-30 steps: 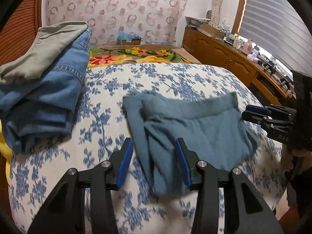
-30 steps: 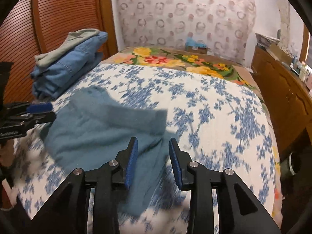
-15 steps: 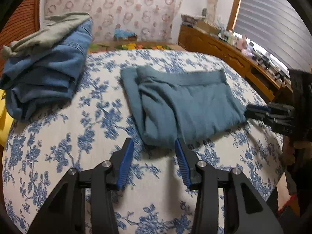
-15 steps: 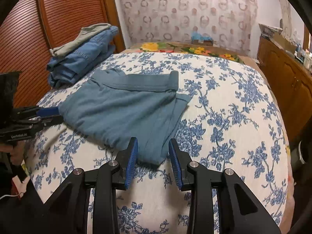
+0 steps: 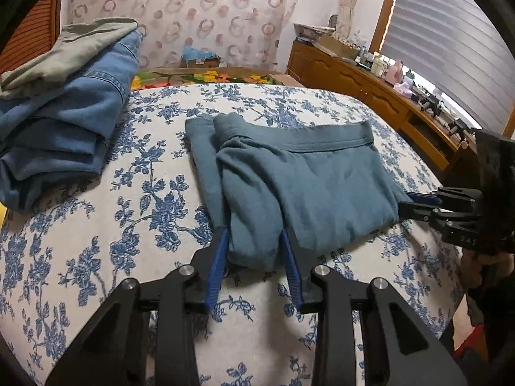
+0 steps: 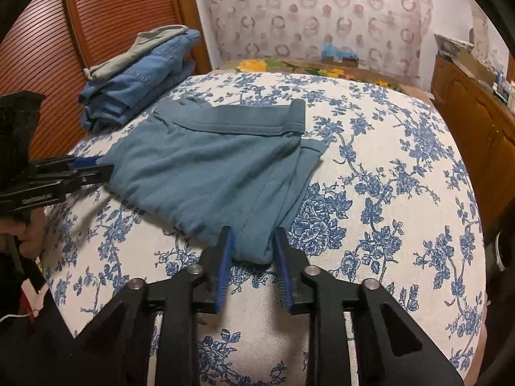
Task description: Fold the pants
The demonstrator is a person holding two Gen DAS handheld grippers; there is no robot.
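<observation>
Teal pants (image 5: 299, 180) lie folded on the blue-flowered bedspread (image 5: 135, 218), waistband on the far side; they also show in the right wrist view (image 6: 209, 173). My left gripper (image 5: 252, 247) is open, its jaws on either side of the near left corner of the pants. My right gripper (image 6: 251, 241) is open, its jaws on either side of the near right corner. Each gripper also shows side-on in the other's view, the right one (image 5: 408, 201) and the left one (image 6: 103, 167), at the edges of the pants.
A stack of folded jeans with a grey-green garment on top (image 5: 61, 103) sits at the left of the bed, also in the right wrist view (image 6: 141, 74). A wooden dresser (image 5: 370, 90) runs along the right. A slatted wooden door (image 6: 106, 25) stands behind the stack.
The pants were laid down and now lie flat on the bed. Both grippers have come in low to the near corners, and the cloth now sits between their open jaws.
</observation>
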